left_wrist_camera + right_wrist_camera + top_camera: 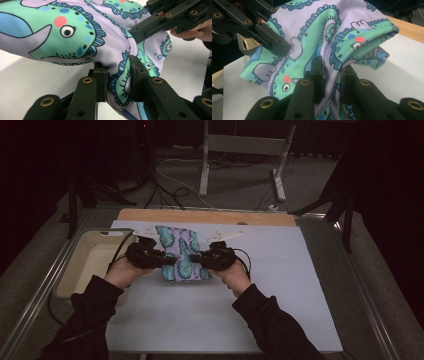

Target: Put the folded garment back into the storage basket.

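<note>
A person at a white worktop holds a folded, patterned cloth between two hand-held claws. The left claw is clenched on the cloth's near left edge, a bunch of lilac and green fabric pinched between its pads; the right claw is clenched on the opposite edge, fabric gathered tight between its jaws. The cloth, printed with green sea creatures on lilac, spans the gap between the two claws and extends away from them toward the far side of the worktop. In the gripper views its folded layers hang clear of the white surface beyond the jaws. A beige tub sits just left of the left claw, off the worktop's edge.
</note>
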`<state>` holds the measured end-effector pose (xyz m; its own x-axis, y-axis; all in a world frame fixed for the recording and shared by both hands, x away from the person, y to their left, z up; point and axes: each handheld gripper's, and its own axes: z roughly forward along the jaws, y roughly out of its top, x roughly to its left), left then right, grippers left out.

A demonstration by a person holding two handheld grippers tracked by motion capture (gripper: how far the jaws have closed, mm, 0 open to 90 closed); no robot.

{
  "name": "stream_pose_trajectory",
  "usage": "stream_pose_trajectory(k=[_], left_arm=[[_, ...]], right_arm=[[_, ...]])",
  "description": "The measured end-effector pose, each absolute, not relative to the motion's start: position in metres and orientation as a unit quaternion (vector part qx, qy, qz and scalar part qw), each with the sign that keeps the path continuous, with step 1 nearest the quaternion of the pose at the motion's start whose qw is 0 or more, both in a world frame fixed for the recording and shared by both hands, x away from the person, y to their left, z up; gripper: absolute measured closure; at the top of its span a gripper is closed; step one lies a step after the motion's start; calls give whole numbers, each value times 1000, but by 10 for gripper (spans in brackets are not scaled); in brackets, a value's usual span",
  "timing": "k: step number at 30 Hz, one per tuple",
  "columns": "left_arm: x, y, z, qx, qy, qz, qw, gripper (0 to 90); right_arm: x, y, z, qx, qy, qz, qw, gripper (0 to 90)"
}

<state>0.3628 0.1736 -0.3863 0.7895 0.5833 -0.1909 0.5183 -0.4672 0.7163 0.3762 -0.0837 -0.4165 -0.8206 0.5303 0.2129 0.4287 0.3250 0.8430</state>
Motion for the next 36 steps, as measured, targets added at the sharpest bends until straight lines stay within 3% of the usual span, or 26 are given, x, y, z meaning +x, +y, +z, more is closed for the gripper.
stream_pose_trajectory(k=[36], left_arm=[[335,282,-363,831,372,82,405,724]], right_arm=[[377,27,-395,238,821,518,32,776]])
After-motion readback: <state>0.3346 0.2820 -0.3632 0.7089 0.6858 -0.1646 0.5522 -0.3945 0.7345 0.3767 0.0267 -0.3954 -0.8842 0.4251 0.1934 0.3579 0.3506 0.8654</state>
